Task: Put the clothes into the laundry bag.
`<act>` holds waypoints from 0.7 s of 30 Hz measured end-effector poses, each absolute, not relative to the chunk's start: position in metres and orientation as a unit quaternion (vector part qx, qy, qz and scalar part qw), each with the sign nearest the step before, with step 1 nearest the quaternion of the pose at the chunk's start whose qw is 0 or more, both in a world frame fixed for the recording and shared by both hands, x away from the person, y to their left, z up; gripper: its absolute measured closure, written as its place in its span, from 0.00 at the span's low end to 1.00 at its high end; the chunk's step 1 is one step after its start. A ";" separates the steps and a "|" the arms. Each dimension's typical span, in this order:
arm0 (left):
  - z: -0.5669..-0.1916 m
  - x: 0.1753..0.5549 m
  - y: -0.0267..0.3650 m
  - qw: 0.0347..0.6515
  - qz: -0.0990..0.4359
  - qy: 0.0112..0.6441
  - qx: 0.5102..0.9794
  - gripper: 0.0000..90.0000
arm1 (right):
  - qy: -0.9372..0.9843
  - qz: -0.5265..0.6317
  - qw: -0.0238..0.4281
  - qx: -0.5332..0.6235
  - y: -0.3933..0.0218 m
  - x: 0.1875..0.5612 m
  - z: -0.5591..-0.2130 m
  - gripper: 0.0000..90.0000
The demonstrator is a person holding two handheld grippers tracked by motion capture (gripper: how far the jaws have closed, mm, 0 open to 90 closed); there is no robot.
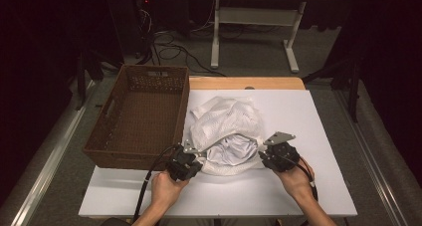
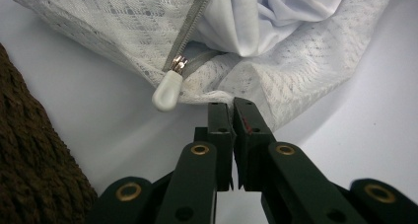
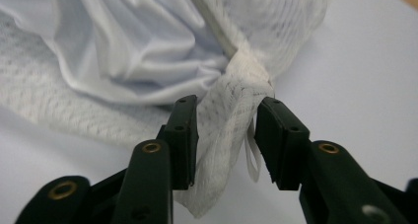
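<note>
A: White mesh laundry bag (image 1: 226, 131) lies on the table (image 1: 308, 186), just right of the wicker basket (image 1: 139, 116).

B: Left gripper (image 2: 231, 103) clenches its hem; right gripper (image 3: 226, 120) straddles a bunched corner, released.

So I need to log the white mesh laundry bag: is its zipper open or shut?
Open: the grey zipper gapes, and smooth white cloth bulges out of the white mesh laundry bag.

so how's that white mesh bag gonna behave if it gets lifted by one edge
Probably floppy: the mesh bag lies crumpled and bunches into a twist between the right gripper jaws. Likely light, being thin netting around soft white cloth. The cloth may slide out, since the zipper looks open.
</note>
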State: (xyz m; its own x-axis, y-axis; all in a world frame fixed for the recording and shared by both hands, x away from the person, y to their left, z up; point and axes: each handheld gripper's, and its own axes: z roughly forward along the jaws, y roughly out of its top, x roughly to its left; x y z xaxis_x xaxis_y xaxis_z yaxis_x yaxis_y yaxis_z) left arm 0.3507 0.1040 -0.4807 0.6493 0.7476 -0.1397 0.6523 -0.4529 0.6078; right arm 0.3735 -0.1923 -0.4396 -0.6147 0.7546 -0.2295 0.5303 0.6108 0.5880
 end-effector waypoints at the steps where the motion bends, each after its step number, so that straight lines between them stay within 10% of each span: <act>1: -0.481 0.351 0.104 0.321 0.074 0.412 0.850 0.96 | 0.867 0.237 0.240 0.367 -0.188 0.376 -0.437 0.66; 21: -0.483 0.351 0.100 0.310 0.080 0.406 0.856 0.96 | 0.876 0.230 0.215 0.365 -0.188 0.374 -0.447 0.69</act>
